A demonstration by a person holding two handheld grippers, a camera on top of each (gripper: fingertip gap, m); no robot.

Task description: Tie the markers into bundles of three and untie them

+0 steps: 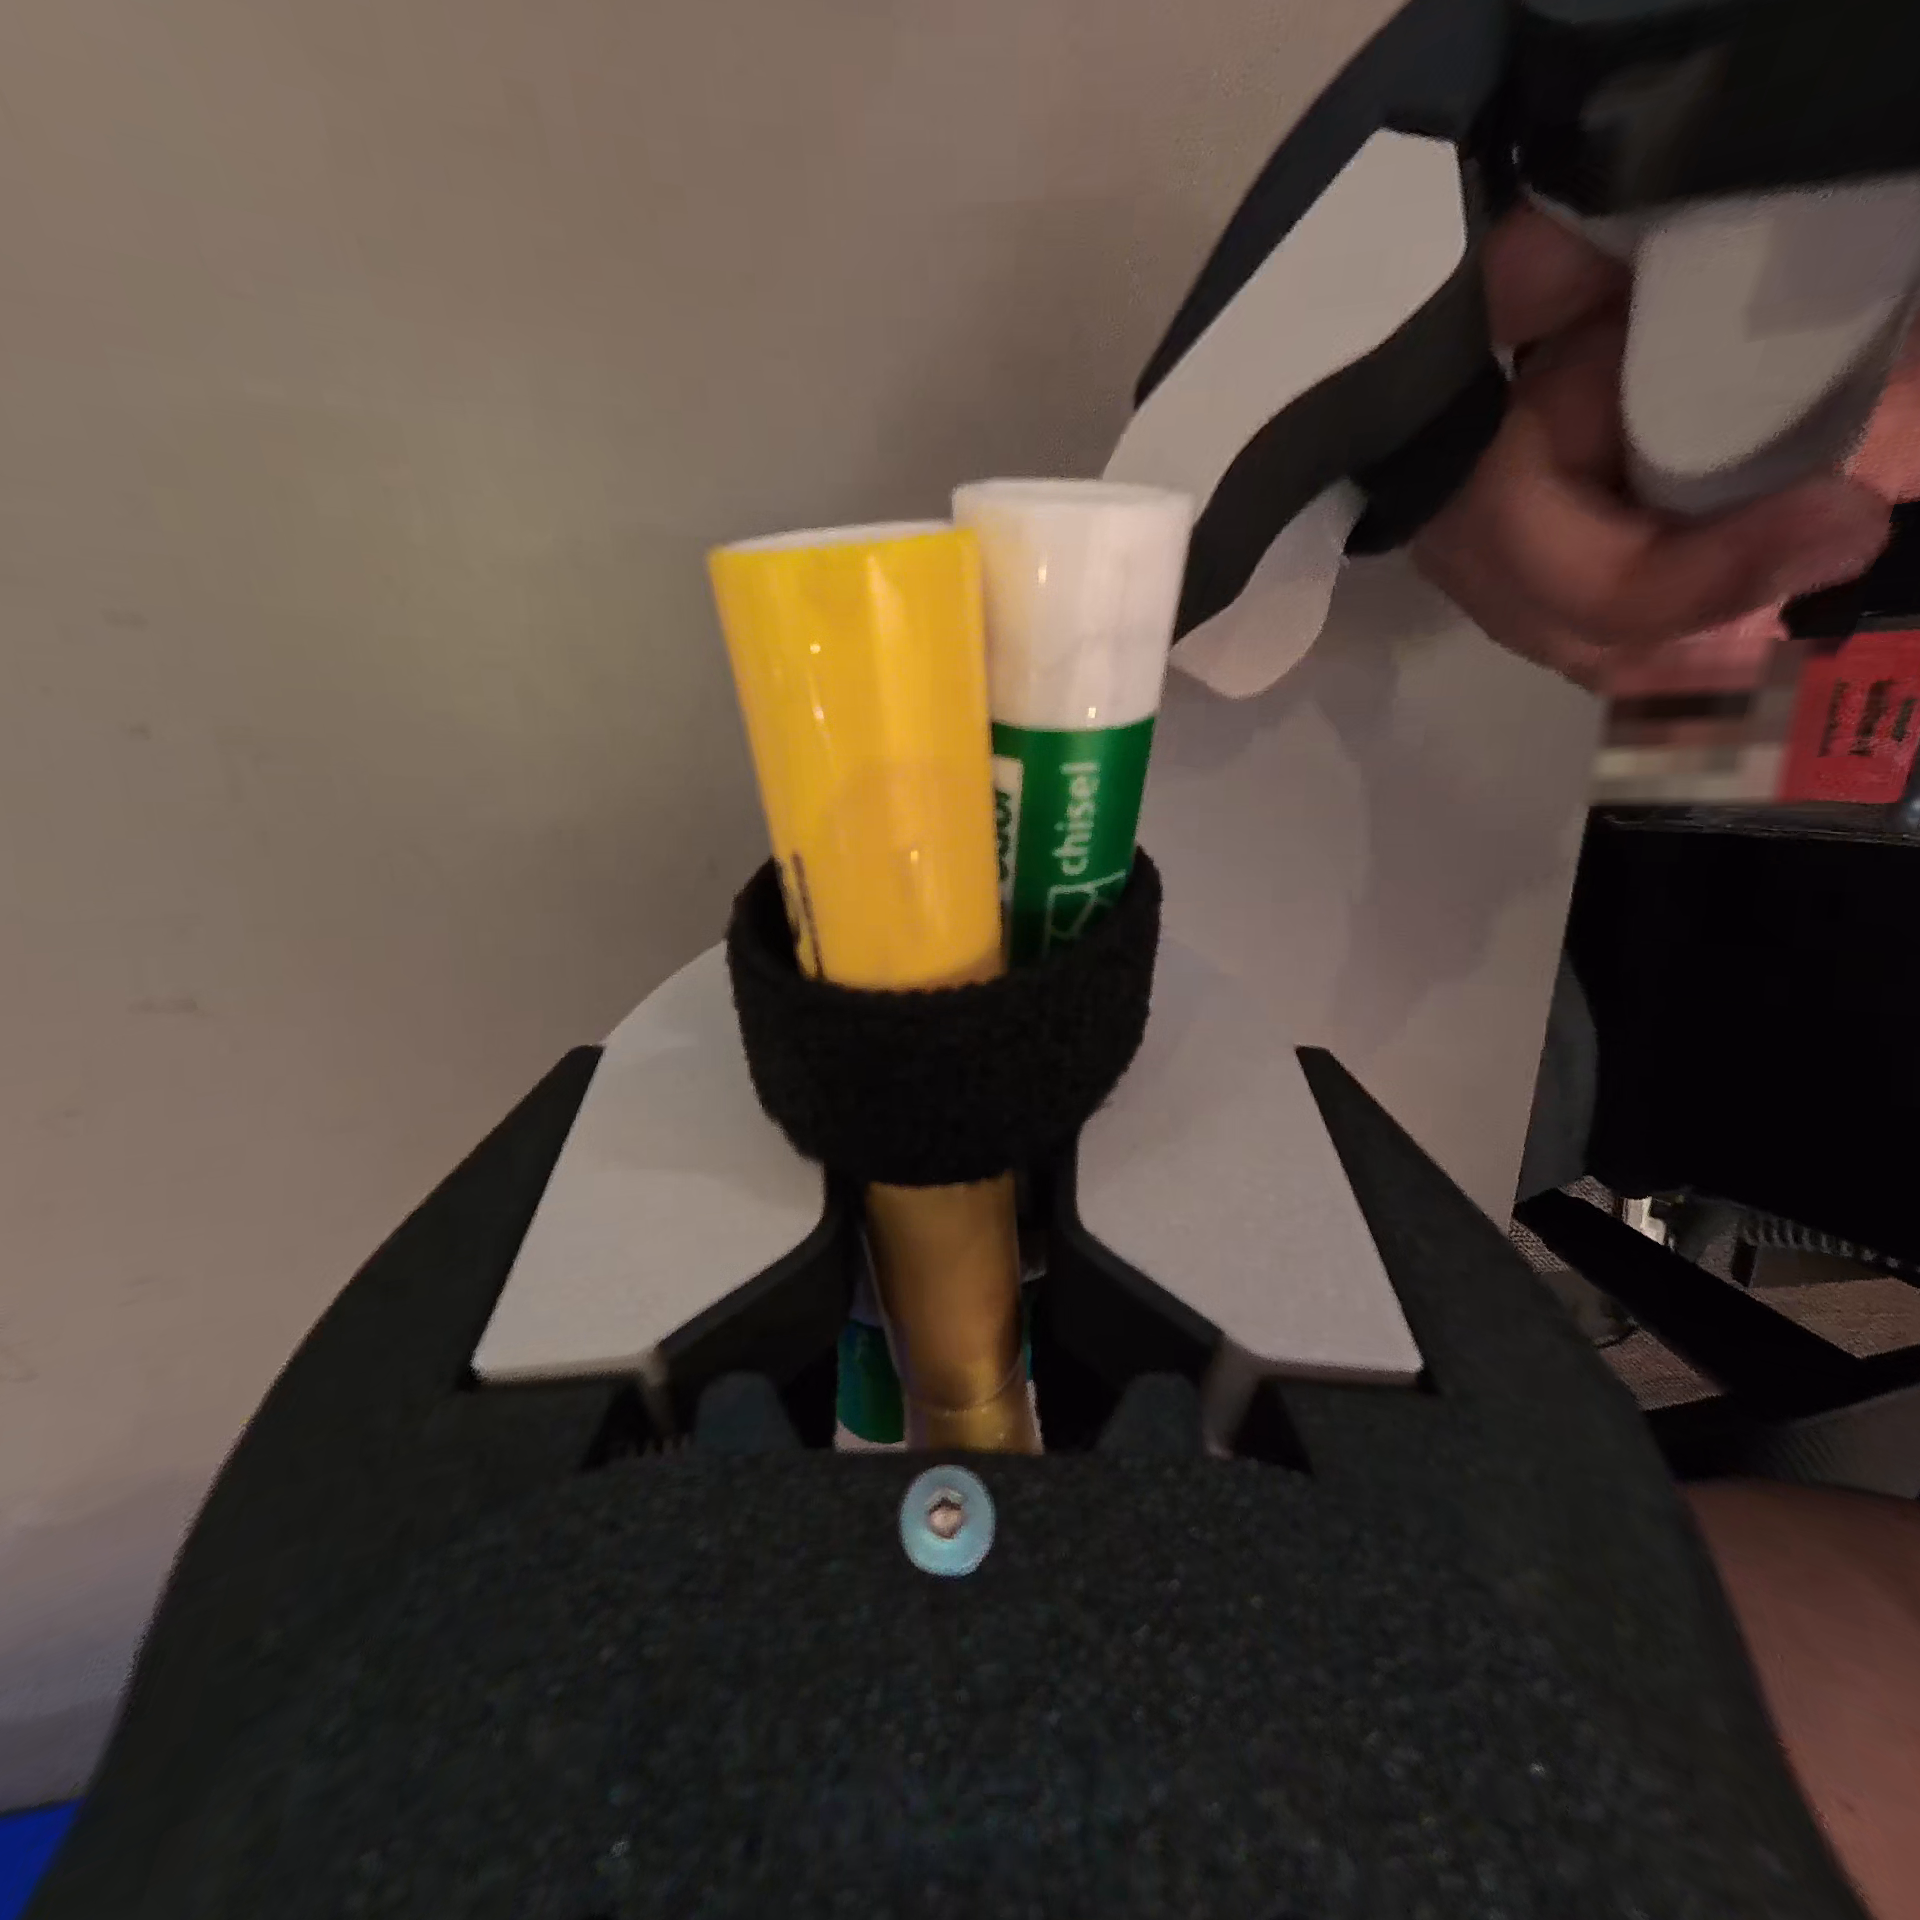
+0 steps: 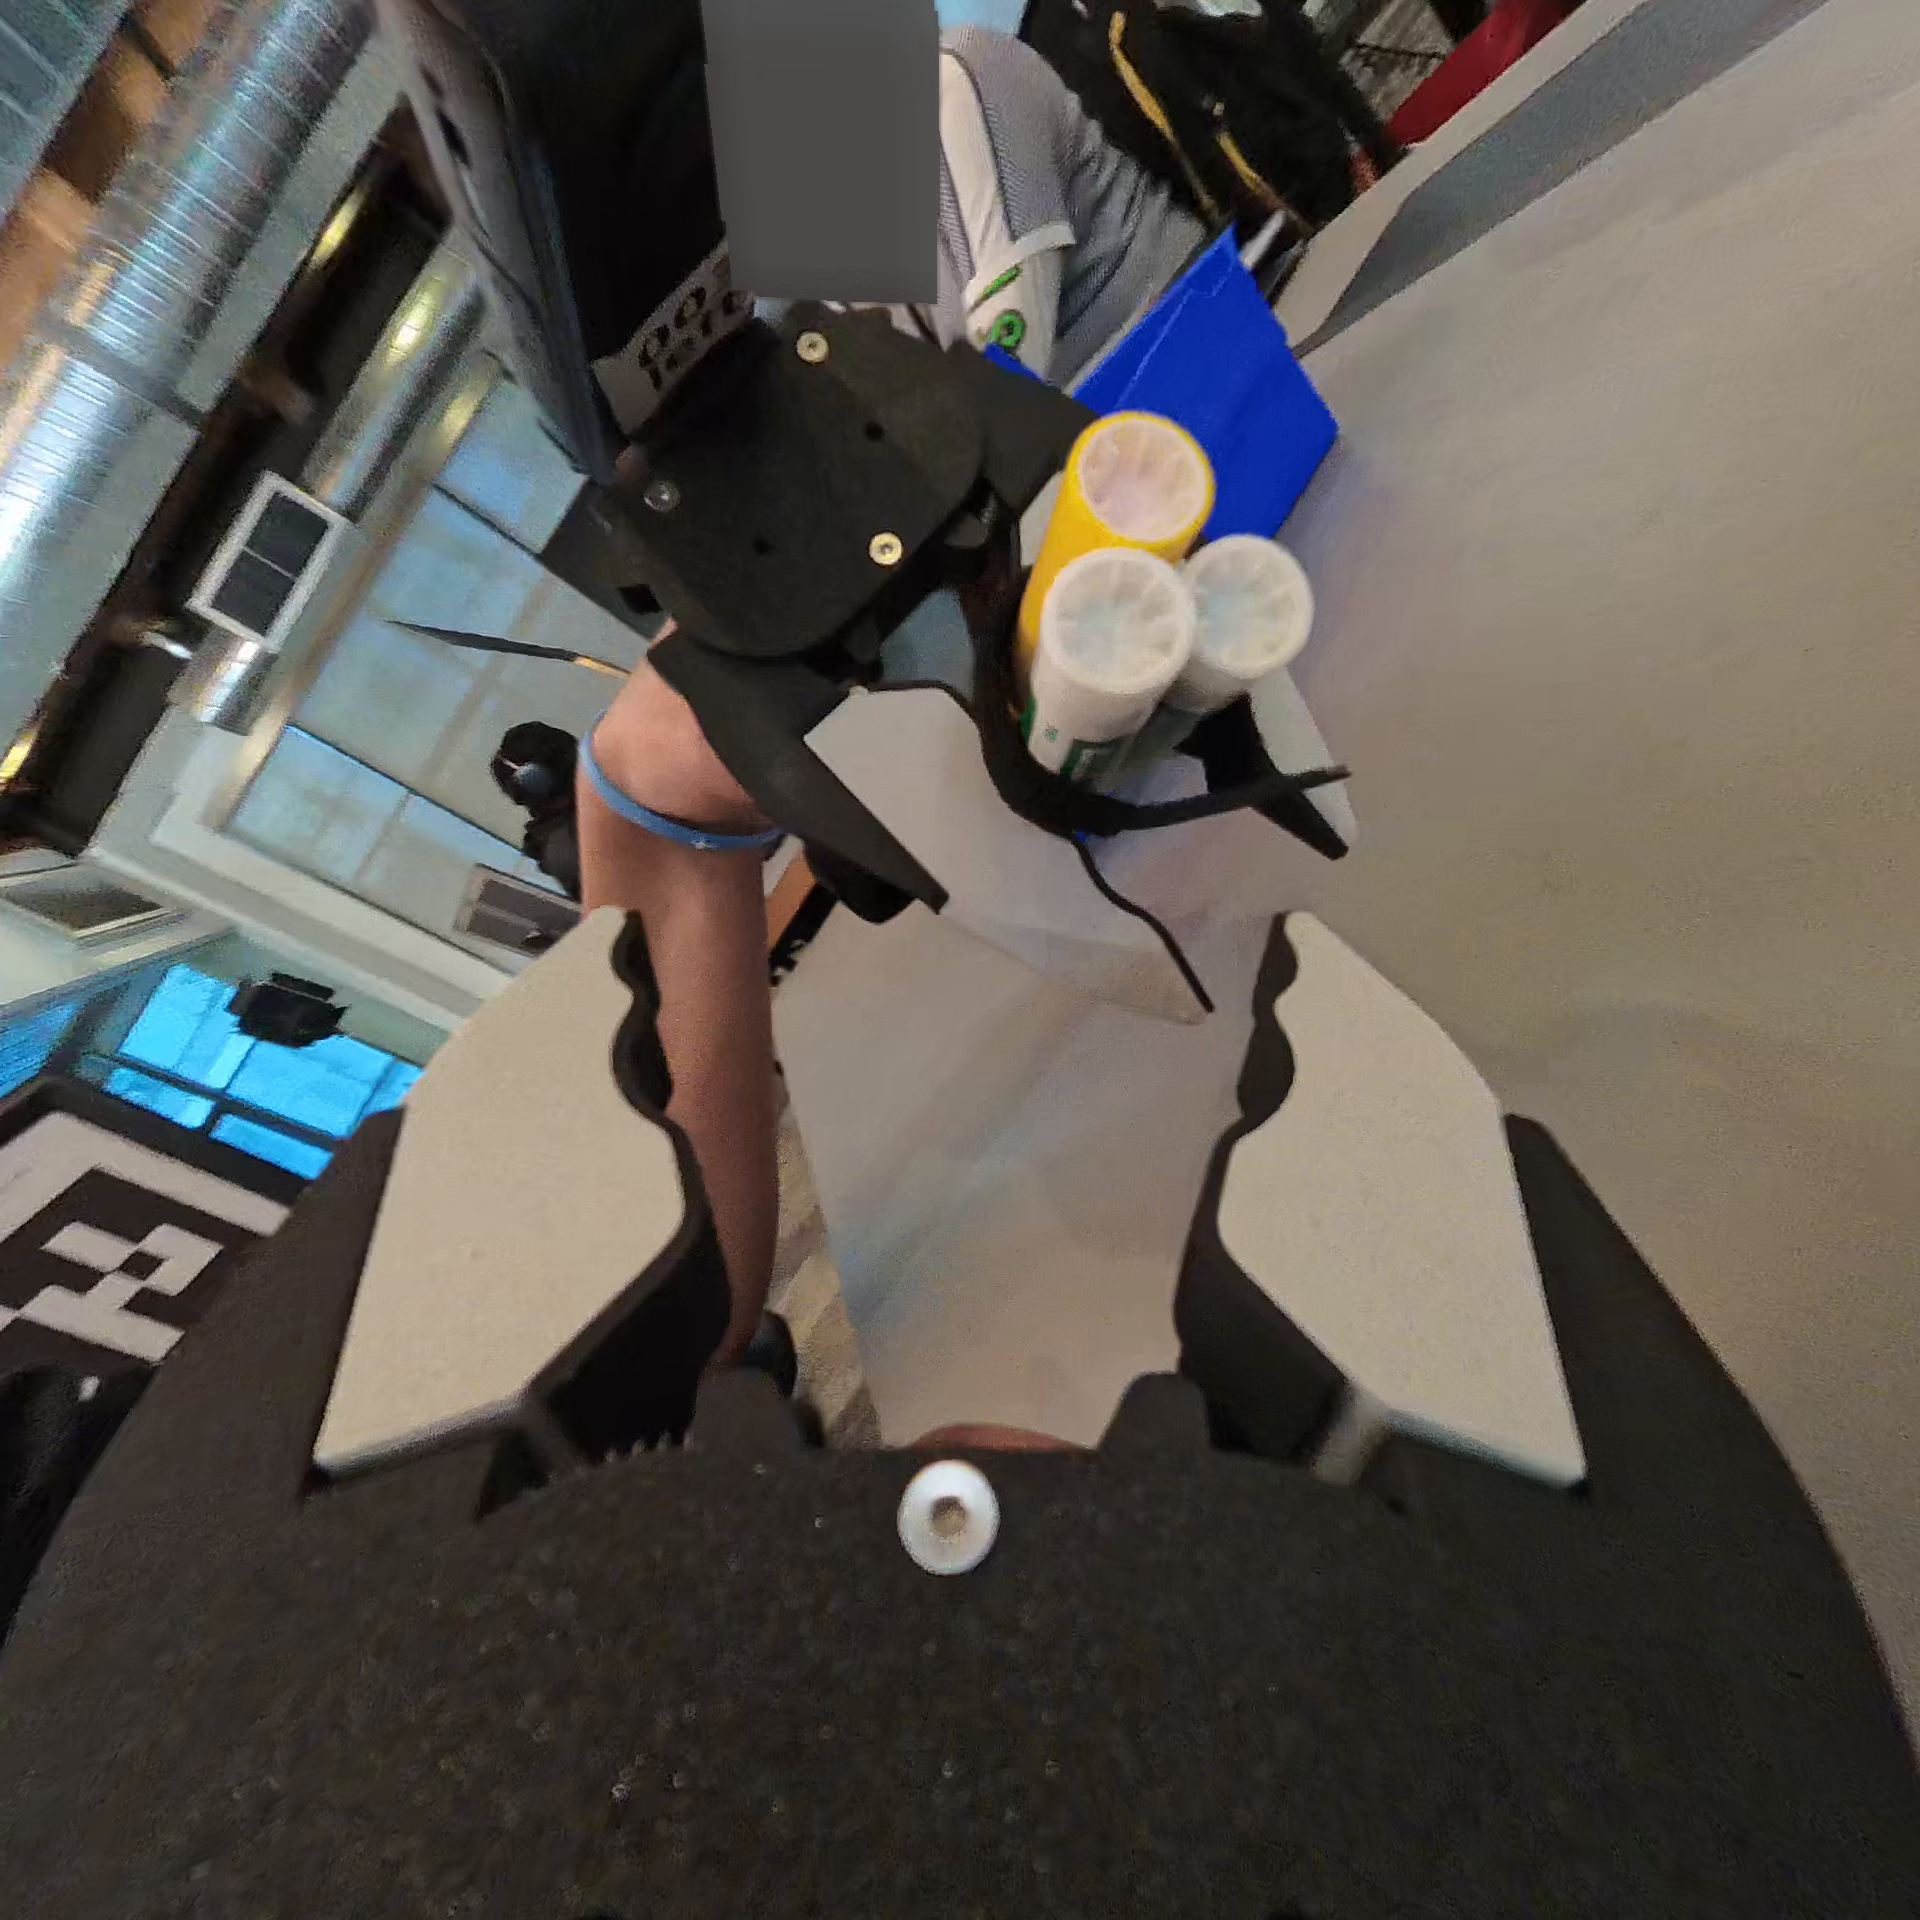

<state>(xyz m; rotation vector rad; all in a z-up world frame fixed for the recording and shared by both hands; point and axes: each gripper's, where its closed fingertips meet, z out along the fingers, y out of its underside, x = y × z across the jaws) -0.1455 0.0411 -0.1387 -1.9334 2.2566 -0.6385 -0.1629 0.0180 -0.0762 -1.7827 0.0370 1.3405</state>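
An office-like workroom: exposed silver ducting (image 2: 135,208), glass partitions (image 2: 343,748), grey table (image 2: 1610,623).

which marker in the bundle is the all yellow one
The yellow marker in the left gripper, yellow right up to its end rim; the other two markers have white ends.

Beige wall (image 1: 416,520), bright windows (image 2: 312,769)

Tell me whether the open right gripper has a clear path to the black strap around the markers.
Probably yes. The right gripper is open and empty, with only air between it and the black strap. The left gripper clamps the markers below the strap, leaving it exposed.
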